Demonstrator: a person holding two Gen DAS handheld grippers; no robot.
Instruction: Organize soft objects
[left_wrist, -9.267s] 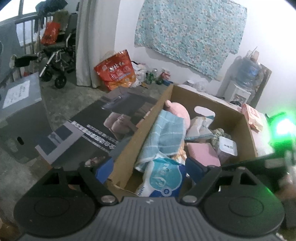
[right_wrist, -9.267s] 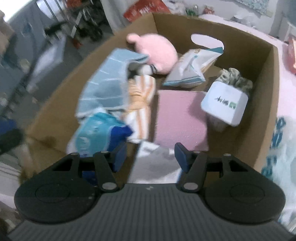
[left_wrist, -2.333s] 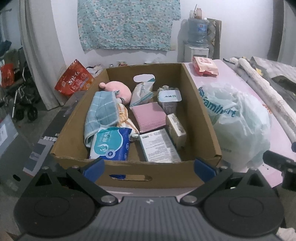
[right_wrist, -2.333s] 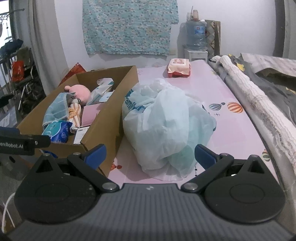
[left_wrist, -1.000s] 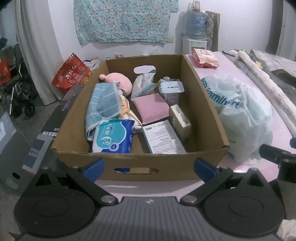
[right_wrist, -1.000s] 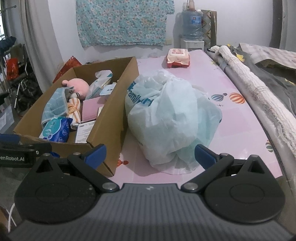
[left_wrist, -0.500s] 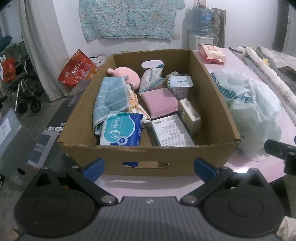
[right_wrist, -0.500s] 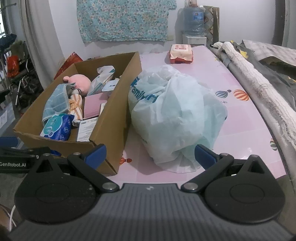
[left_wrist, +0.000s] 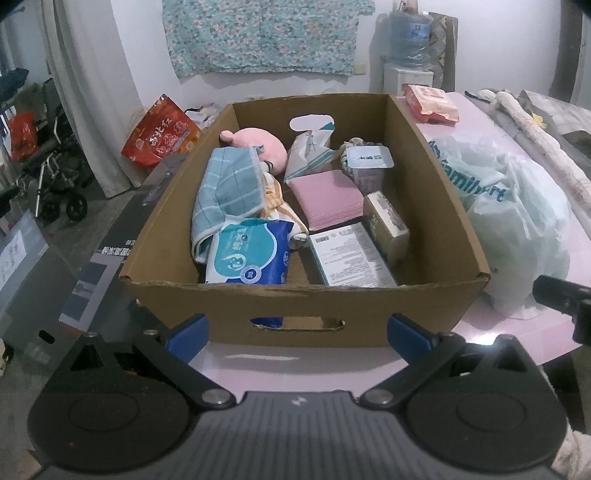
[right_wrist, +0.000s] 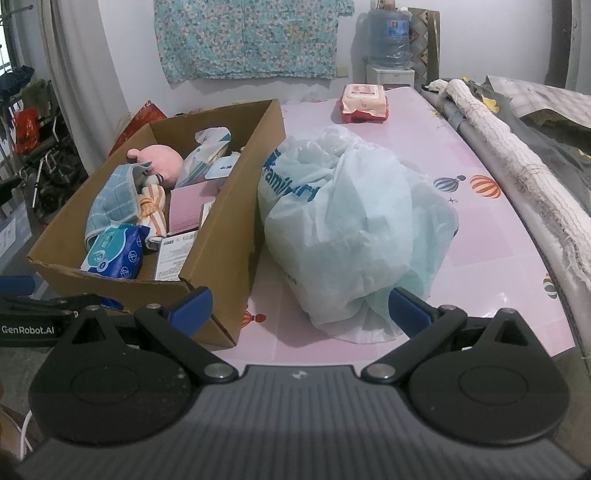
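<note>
Soft goods fill one open cardboard box (left_wrist: 303, 302) standing at the left end of my pink, balloon-printed counter (right_wrist: 480, 236), its near wall torn along the rim and pierced by a handle slot. Just beside the box slumps one crinkled pale-green plastic bag (right_wrist: 354, 236), its printed lettering folded and only partly readable, its contents hidden. Inside the box, a blue checked towel (left_wrist: 229, 188) drapes over part of a pink plush toy (left_wrist: 258, 146), hiding its face. A flat pink ribbed pad (left_wrist: 328, 197) lies mid-box. One glossy blue-and-white wipes pack (left_wrist: 251, 254) leans on the near wall, its lower edge showing through the slot. At the far end sits one pink wipes pack (right_wrist: 364, 98). My left tongs (left_wrist: 297, 334) and right tongs (right_wrist: 299, 304) both hang spread wide before the counter edge, gripping nothing; each pair's blue pads show only their tips.
</note>
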